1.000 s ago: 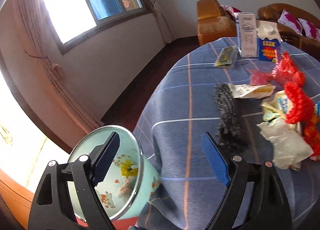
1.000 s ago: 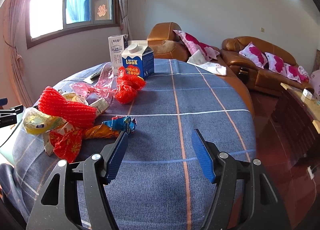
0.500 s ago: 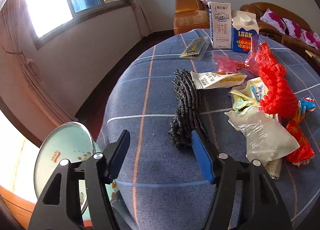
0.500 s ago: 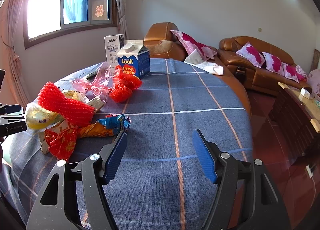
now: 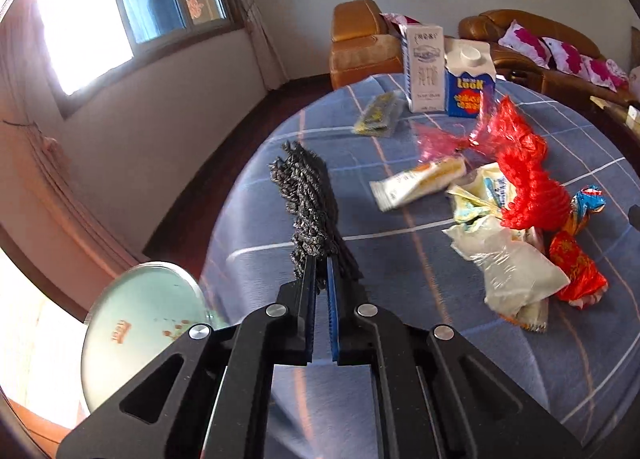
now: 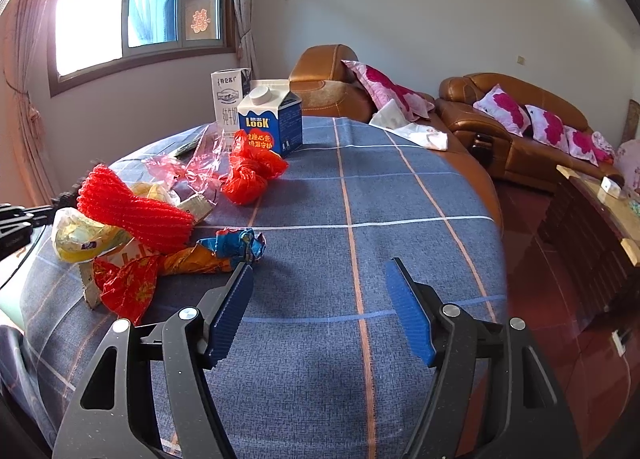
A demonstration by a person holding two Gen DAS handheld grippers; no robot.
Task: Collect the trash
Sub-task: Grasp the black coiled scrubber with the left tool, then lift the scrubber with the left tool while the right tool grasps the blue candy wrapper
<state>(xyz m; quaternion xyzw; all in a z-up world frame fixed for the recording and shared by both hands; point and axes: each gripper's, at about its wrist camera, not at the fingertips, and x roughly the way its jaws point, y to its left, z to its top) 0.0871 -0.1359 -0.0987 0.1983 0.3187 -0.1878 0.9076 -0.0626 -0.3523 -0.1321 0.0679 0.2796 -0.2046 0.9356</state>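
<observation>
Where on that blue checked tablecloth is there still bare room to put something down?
Bare cloth spreads from the blue LOOK carton toward the sofa-side edge, and ahead of the open right tongs. It is crowded around the red foam net, wrappers and black foam net.

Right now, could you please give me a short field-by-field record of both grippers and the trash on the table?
left gripper: shut on the near end of the black foam net
right gripper: open, nothing between its fingers, above bare tablecloth
bin: green enamel pot beside the table edge
loose trash: red foam net, wrappers, clear bag
cartons: white carton and blue carton, upright, side by side
</observation>
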